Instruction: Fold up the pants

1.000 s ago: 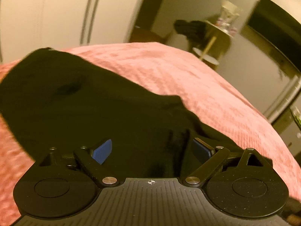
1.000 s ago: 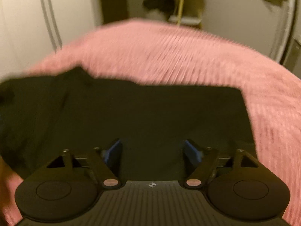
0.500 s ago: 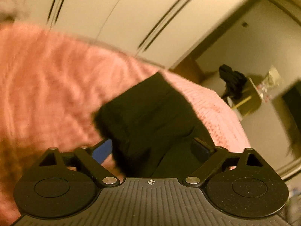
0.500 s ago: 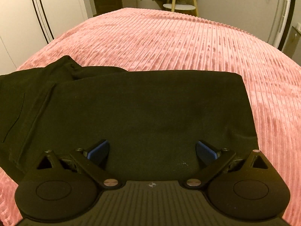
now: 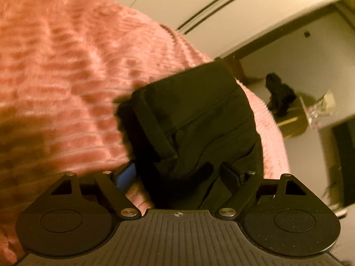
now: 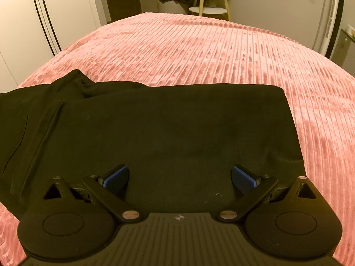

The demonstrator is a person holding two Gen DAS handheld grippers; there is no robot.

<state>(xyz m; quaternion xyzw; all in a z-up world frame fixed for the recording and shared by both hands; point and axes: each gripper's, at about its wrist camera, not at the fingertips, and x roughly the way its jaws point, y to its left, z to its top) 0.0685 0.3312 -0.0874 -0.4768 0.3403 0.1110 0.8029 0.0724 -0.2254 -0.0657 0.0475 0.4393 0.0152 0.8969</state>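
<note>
Pants (image 6: 166, 133) black, folded flat on pink bed (image 6: 221, 48) — right tongs (image 6: 179, 176) released above them; left tongs (image 5: 177, 175) closing, waistband fabric between.

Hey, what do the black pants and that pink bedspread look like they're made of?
Black pants: a matte, smooth cloth, likely a cotton or synthetic blend; no sheen, lies flat with soft creases and stitched seams. The exact fibre can't be told.

Pink bedspread: plush ribbed fabric, probably chenille or corduroy-style velvet; raised parallel cords catch the light in patches, a soft pile.
</note>
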